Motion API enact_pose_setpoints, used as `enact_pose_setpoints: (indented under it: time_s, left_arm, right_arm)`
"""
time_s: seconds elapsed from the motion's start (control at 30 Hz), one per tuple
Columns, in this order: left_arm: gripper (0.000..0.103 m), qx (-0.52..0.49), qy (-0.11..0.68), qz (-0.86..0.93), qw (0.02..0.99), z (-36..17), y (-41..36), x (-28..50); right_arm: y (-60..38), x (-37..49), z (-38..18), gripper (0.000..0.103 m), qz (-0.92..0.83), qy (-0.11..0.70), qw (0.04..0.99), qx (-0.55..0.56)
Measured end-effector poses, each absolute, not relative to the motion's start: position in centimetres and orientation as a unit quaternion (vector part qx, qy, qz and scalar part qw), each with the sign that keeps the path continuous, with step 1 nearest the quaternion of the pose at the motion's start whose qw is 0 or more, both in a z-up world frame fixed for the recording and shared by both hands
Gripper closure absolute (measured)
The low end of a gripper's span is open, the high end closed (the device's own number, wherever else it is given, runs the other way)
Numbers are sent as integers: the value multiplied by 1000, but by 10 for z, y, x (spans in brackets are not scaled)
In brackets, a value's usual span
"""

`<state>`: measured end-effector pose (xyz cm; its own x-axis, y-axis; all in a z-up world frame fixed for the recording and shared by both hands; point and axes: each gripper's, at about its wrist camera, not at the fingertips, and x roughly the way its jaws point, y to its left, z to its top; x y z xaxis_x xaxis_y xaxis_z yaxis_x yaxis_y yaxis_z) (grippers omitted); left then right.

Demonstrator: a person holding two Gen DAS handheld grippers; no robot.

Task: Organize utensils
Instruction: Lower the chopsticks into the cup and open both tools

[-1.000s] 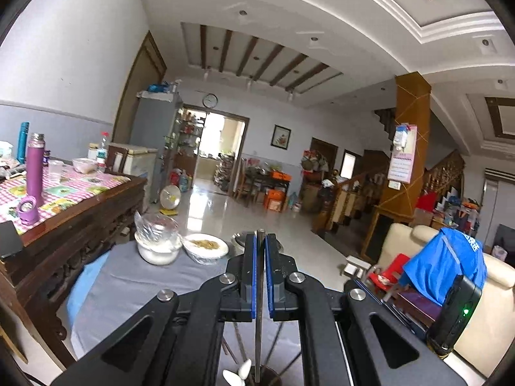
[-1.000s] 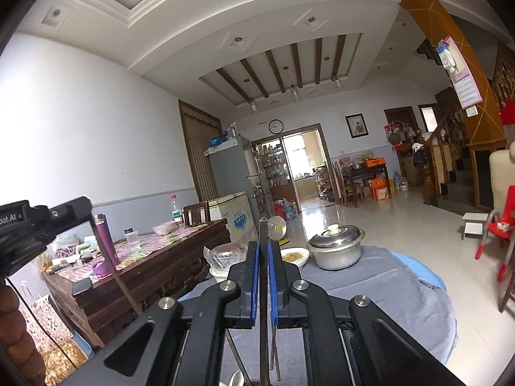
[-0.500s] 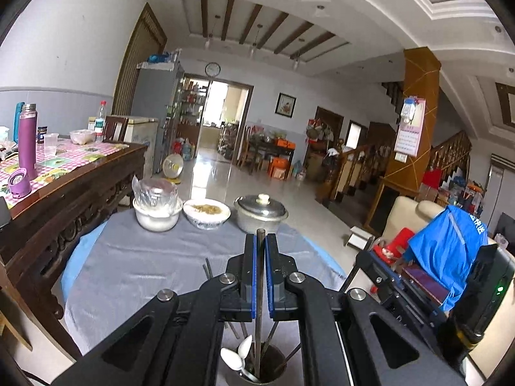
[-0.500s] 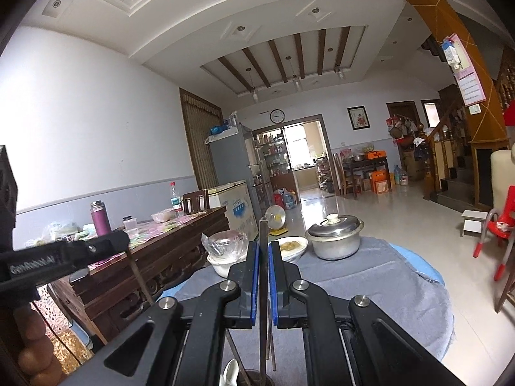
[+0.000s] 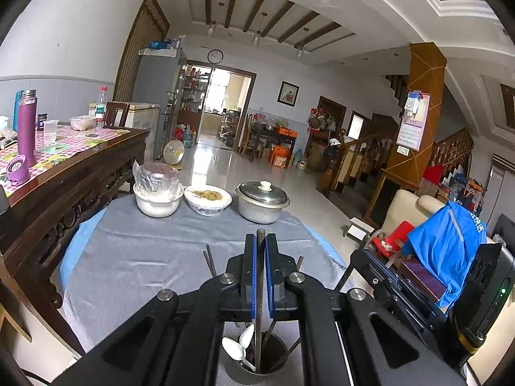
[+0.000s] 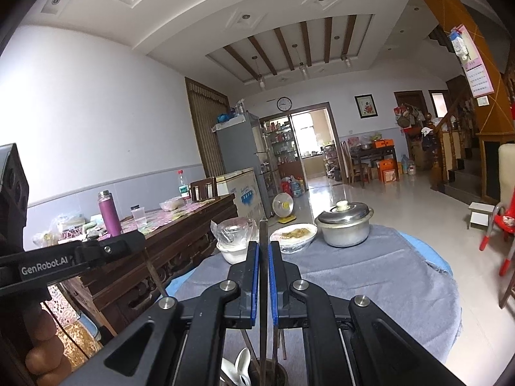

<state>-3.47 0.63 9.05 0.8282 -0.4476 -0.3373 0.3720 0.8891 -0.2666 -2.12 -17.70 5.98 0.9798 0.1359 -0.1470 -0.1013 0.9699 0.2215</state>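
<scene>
Both fingers clamped on a chopstick: left chopstick (image 5: 260, 289) upright, tip inside holder (image 5: 257, 358) directly below (right chopstick (image 6: 264, 289) likewise).

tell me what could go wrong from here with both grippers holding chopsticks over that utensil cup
1. The left gripper is shut on a chopstick whose tip is already inside the utensil cup; pushing down could jam it against the white spoons or tip the cup.
2. The right gripper holds its own chopstick over the same cup, so the two grippers may collide.
3. Thin sticks may slip or pivot between the pads.
</scene>
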Motion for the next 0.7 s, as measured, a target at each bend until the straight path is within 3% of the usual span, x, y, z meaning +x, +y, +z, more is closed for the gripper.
enact_pose_setpoints:
  time_s: [0.63, 0.7]
  left_arm:
    - [98, -84, 229, -194, 950, 82, 6, -26]
    - [92, -84, 230, -192, 951, 82, 6, -25]
  right_arm:
    - [-178, -15, 48, 93, 69, 117, 984, 118]
    - [-180, -15, 48, 94, 67, 119, 983, 123]
